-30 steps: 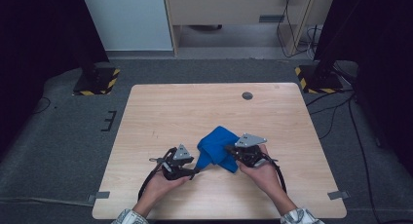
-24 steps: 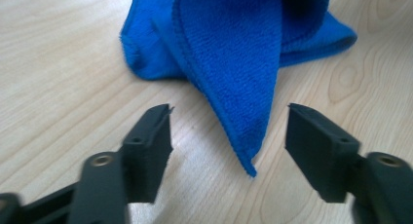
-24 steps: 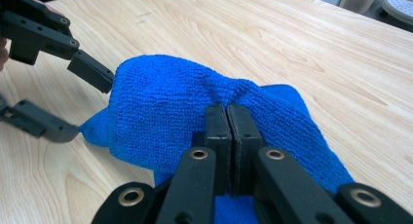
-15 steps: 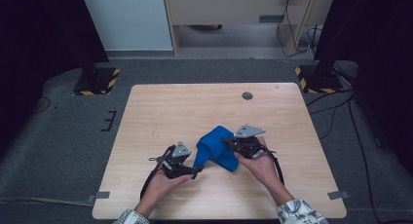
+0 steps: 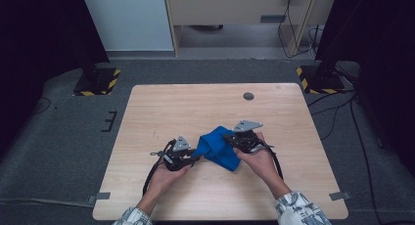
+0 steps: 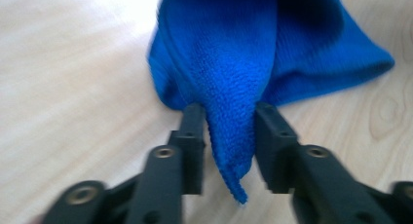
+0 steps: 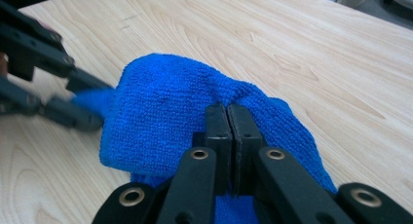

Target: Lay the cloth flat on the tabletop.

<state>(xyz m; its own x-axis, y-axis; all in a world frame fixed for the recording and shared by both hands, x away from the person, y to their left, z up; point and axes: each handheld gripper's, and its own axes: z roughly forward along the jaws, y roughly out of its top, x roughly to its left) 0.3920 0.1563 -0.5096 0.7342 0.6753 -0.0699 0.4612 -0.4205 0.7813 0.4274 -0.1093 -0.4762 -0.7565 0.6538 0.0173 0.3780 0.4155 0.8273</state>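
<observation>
A blue terry cloth [image 5: 218, 149] lies bunched on the wooden table [image 5: 195, 102], a little in front of its middle. My right gripper [image 5: 231, 143] pinches a raised fold on the cloth's right side, and in the right gripper view its jaws [image 7: 227, 112] meet tightly on the blue cloth [image 7: 156, 107]. My left gripper [image 5: 195, 157] is at the cloth's left end. In the left gripper view its jaws [image 6: 226, 114] stand apart, and a hanging corner of the cloth [image 6: 234, 63] lies between them. The right gripper view shows the left gripper [image 7: 90, 100] spread around that corner.
A small dark round grommet [image 5: 248, 96] is set in the table near its far edge. Black stands with yellow-striped bases [image 5: 98, 83] [image 5: 318, 80] sit on the grey floor beyond the far corners. Bare wood surrounds the cloth on all sides.
The right gripper has moved away from the person and up a little, pulling its fold of cloth with it. The left gripper has edged forward toward the cloth's left corner.
</observation>
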